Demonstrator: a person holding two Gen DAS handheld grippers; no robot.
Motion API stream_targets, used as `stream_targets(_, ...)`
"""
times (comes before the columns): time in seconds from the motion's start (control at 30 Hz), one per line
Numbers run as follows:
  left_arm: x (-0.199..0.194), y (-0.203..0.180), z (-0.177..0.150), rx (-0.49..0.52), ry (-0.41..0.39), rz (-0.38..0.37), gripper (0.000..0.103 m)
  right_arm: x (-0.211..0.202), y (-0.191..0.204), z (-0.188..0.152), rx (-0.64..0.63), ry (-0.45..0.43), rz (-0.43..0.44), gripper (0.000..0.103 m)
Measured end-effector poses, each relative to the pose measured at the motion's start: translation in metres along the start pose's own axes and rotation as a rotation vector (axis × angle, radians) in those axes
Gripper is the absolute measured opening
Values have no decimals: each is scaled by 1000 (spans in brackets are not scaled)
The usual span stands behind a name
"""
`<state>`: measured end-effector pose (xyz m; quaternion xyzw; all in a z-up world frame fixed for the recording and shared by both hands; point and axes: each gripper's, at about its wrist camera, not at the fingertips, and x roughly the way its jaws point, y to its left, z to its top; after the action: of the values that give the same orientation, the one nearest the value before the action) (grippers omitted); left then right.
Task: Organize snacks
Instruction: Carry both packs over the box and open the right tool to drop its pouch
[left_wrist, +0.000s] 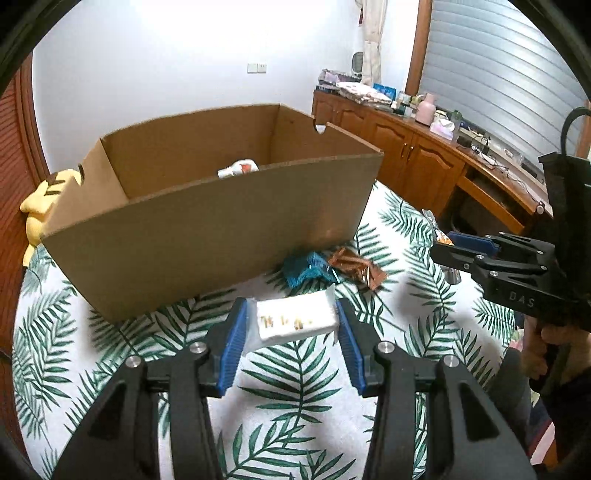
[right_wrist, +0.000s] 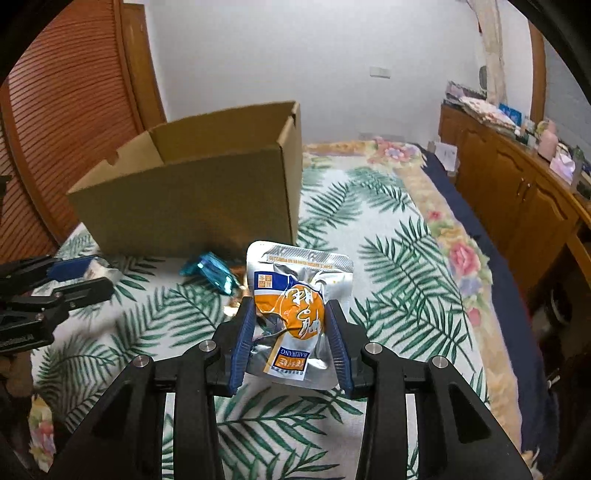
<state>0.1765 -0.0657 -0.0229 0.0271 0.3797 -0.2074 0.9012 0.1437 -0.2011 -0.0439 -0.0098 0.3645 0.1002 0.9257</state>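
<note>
Box (left_wrist: 207, 236) rim open, grippers (left_wrist: 290, 325) (right_wrist: 291, 332) clamping packets

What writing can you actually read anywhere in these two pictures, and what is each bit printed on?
"BAILIWANG": upside down on the silver and orange snack pouch held in the right gripper; its large brush characters and small print are unreadable.
"DAS": raised letters on the right gripper's black body, cut off.
Gold characters on the white packet in the left gripper: too blurred.
Cardboard box: no text visible.
</note>
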Motion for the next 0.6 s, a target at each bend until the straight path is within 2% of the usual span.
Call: stream_targets(0.6, -46, 18, 37, -10, -140, 37, 46, -49, 40, 42, -92, -130, 62, 38)
